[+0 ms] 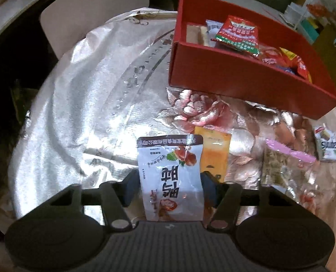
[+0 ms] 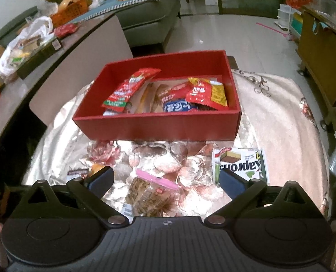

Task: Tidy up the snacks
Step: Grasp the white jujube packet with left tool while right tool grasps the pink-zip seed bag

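A white snack pouch with a brown top strip lies between the fingers of my left gripper, and both pads touch its side edges. An orange packet lies partly under it on the shiny floral cloth. The red box stands beyond, to the right, with several red snack packets inside. My right gripper stands wide open above a clear bag with a pink zip strip and touches nothing. A green and white wafer packet lies by its right finger, in front of the red box.
A low table at the left carries a white plastic bag and other clutter. A grey sofa stands behind it and a wooden cabinet at the right. The cloth-covered table drops off into dark at its left edge.
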Available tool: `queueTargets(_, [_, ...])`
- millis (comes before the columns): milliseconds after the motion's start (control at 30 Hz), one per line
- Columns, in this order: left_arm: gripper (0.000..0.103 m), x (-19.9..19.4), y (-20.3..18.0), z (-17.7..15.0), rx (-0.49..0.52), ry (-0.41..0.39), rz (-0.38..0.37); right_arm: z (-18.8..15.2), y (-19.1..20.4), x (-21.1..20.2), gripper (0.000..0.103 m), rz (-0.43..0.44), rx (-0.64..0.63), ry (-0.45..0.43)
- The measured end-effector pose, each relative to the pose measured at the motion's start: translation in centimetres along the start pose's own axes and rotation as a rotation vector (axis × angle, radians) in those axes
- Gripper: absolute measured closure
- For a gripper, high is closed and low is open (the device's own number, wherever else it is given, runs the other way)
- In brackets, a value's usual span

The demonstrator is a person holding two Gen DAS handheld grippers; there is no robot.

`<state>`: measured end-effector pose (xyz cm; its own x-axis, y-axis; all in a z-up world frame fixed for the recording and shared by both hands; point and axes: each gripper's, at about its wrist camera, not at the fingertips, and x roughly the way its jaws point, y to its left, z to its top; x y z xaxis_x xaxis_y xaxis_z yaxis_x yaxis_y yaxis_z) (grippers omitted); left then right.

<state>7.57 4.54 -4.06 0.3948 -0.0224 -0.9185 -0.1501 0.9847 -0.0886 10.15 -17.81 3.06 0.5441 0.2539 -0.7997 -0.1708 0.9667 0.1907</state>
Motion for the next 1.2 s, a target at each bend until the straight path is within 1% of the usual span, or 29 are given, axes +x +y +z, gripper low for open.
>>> queueTargets(67, [0.051,-0.1,-0.3,-0.1,0.011,0.002,0.013,0.0,0.0,0.1,0.003,-0.007,-0.011,0.002])
queueTargets(167, [0.052,-0.5,-0.4,-0.2,0.023,0.005,0.010,0.0,0.0,0.3,0.004,0.001,-0.007,0.004])
queueTargets(200, [0.054,-0.7,-0.4,-0.2,0.021,0.001,0.010,0.0,0.2,0.4,0.005,0.004,-0.008,0.009])
queueTargets(333, [0.055,-2.0,0.0,0.0,0.012,-0.020,-0.032,-0.3,1.3,1.6,0.005,0.024,-0.024,0.046])
queueTargets(433, [0.055,-2.5,0.2,0.0,0.020,-0.031,-0.049,-0.7,2.4,3.0,0.005,0.014,-0.046,0.083])
queueTargets(567, [0.055,-1.9,0.4,-0.4,0.036,-0.001,-0.037,-1.7,3.7,5.2,0.005,-0.018,-0.080,0.151])
queueTargets(667, [0.055,-1.4,0.4,-0.7,0.055,0.012,-0.019,-2.4,4.6,6.6,0.005,-0.065,-0.109,0.173])
queueTargets(767, [0.055,-1.3,0.6,-0.9,0.059,0.026,-0.028,-3.0,5.0,7.8,0.002,-0.120,-0.140,0.198])
queueTargets(800, [0.055,-1.3,0.6,-1.0,0.058,0.030,-0.032,-3.1,5.0,8.3,0.000,-0.138,-0.142,0.215])
queueTargets(833, [0.055,-1.2,0.7,-1.0,0.059,0.034,-0.034,-3.3,5.0,8.7,0.000,-0.156,-0.139,0.235])
queueTargets(867, [0.054,-1.2,0.7,-1.1,0.062,0.035,-0.032,-3.4,4.8,9.2,0.000,-0.151,-0.124,0.262])
queueTargets(933, [0.054,-1.0,0.8,-1.1,0.062,0.035,-0.029,-3.5,4.6,9.3,0.000,-0.145,-0.097,0.257])
queueTargets(1033, [0.053,-0.9,1.1,-1.0,0.051,0.043,-0.037,-3.8,4.7,9.2,0.000,-0.159,-0.078,0.236])
queueTargets(1200, [0.051,-0.8,1.3,-1.0,0.035,0.042,-0.037,-3.9,4.7,9.1,0.000,-0.159,-0.093,0.234])
